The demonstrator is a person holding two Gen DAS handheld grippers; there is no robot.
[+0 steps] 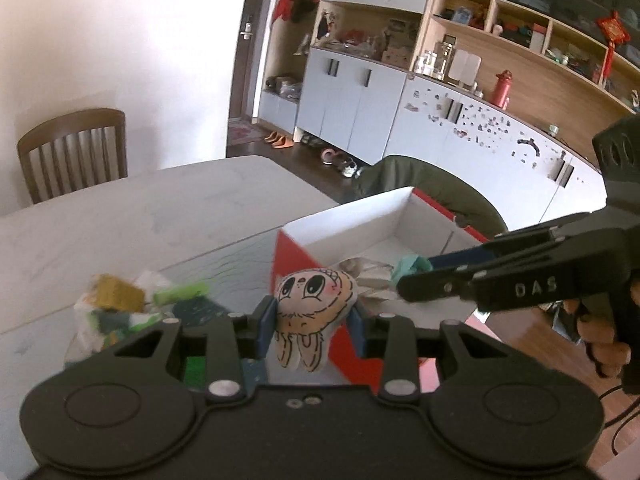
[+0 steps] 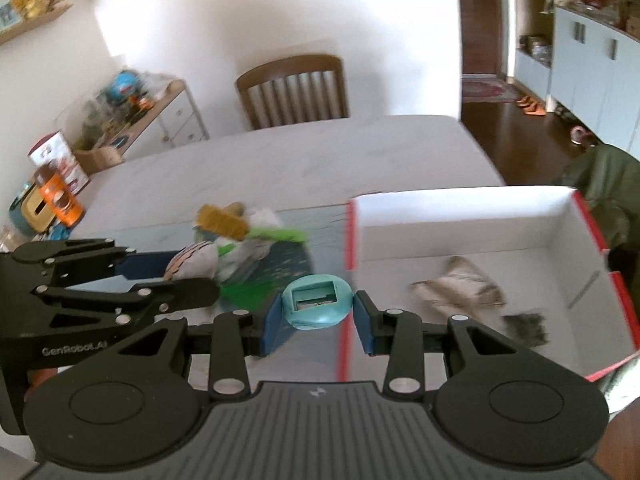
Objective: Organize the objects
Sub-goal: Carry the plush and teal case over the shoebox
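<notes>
Your left gripper (image 1: 312,322) is clamped on a beige plush toy (image 1: 316,300), cartoon face, big eyes, dangling legs, held just off the box's (image 1: 360,220) red corner. Your right gripper (image 2: 316,320) pinches a teal round gadget (image 2: 316,300) w/ square window. Box at 3 o'clock, white inside; leftover pile (image 2: 240,236) at 11 on the table (image 2: 280,152).

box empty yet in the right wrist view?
No. The red-and-white box already holds a crumpled silvery packet and a dark scrap on its floor.
</notes>
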